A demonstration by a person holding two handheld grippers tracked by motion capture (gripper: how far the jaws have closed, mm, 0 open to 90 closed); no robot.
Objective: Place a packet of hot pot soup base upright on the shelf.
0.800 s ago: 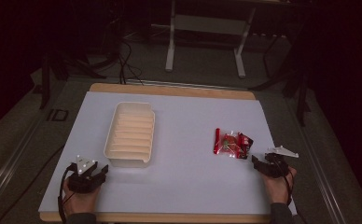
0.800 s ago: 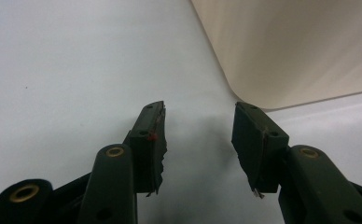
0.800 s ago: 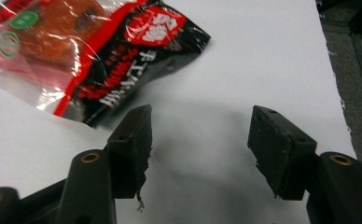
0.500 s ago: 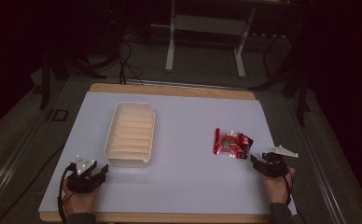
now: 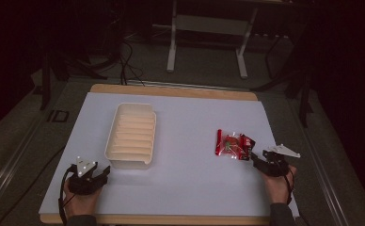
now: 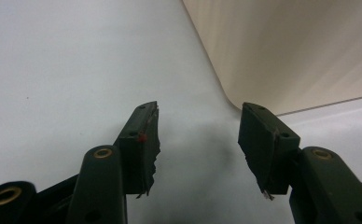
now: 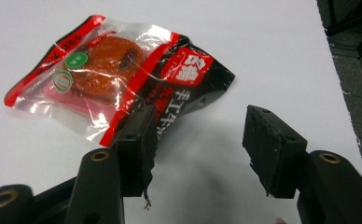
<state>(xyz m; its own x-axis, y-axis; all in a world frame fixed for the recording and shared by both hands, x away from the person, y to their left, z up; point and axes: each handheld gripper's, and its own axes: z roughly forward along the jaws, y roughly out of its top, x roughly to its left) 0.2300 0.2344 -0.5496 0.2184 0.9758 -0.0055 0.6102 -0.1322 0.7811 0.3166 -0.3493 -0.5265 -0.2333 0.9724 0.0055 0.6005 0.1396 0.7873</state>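
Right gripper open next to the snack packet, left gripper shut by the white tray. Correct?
Not quite. The left gripper is open too: the left gripper view shows a clear gap between its jaws, beside the white tray. The right gripper is open next to the snack packet.

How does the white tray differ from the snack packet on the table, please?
The white tray is a plain, rigid, ribbed container, while the snack packet is a glossy red-and-black wrapper lying flat. The tray is much larger. It lies near the left gripper, the packet near the right gripper. Both rest ungripped.
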